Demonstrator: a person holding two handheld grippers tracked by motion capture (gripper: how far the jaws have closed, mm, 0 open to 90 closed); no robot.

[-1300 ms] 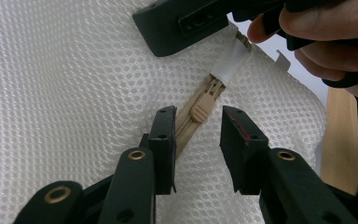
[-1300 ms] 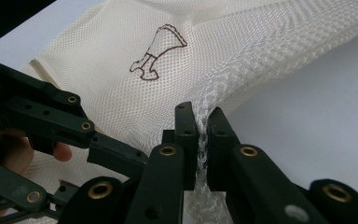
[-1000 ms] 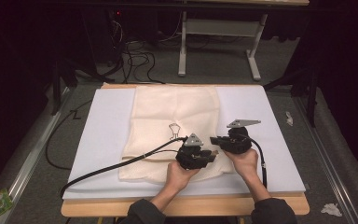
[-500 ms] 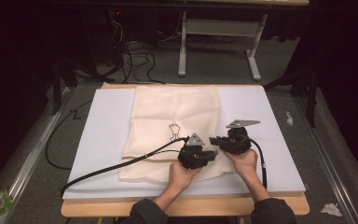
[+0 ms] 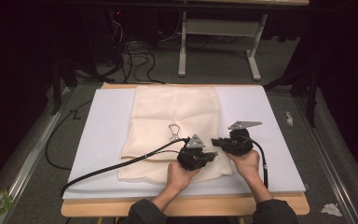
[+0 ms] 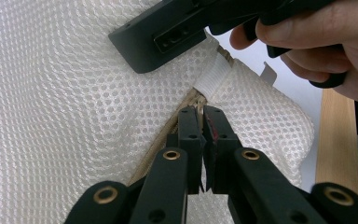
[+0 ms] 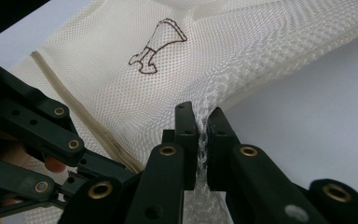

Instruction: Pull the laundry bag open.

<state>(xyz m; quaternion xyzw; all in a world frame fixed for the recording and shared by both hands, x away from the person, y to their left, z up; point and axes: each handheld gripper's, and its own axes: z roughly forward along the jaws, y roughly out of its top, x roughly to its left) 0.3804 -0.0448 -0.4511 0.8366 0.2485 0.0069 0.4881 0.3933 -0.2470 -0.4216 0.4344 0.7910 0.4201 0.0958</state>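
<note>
Cream mesh bag (image 5: 175,133) lies flat on a white foam pad (image 5: 100,140) that covers the wooden table (image 5: 121,209) in the high view, a small brown emblem (image 5: 173,132) near its middle. Both hands work at its near right corner: the left gripper (image 5: 210,155) and the right gripper (image 5: 216,141) sit close together there, tips almost meeting, each trailing a black cable. In the left gripper view, the left gripper (image 6: 203,116) has just been closing and its jaws now pinch the tan zipper seam (image 6: 168,130) just below a white ribbed tab (image 6: 212,78), with the other gripper's body above. In the right gripper view, the right gripper (image 7: 202,122) is clamped on the bag's mesh edge (image 7: 203,133), fabric bunched between the pads, beside the bare pad.
</note>
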